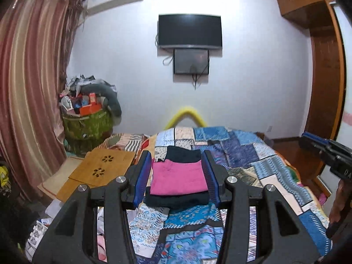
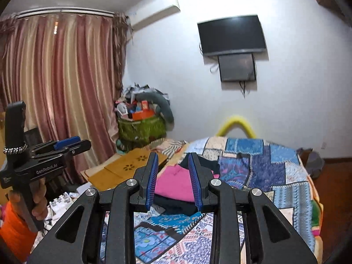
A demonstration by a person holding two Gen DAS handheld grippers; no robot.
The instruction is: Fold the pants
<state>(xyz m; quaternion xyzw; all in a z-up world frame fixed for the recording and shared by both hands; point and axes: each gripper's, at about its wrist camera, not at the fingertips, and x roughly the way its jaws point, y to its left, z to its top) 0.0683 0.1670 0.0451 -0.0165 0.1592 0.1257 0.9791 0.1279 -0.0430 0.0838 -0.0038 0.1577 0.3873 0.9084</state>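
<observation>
A folded pink garment [image 1: 179, 179] lies on top of a folded black one [image 1: 178, 199] in the middle of the patchwork quilt [image 1: 253, 154]. Behind them sits another dark folded piece [image 1: 183, 154]. My left gripper [image 1: 176, 156] hovers well above and before the stack, open, with nothing between its blue pads. My right gripper [image 2: 173, 156] is held the same way, open by a narrower gap and empty; the pink garment [image 2: 173, 181] shows beyond it. Each gripper appears at the edge of the other's view: the right gripper [image 1: 308, 138], and the left gripper [image 2: 66, 143] held by a hand.
A wooden lap table [image 1: 103, 169] lies left of the bed. Behind it stands an overfilled green bag [image 1: 88, 125] by a striped curtain [image 1: 28, 77]. A TV [image 1: 189, 30] hangs on the far wall. A wooden wardrobe [image 1: 325, 88] stands on the right.
</observation>
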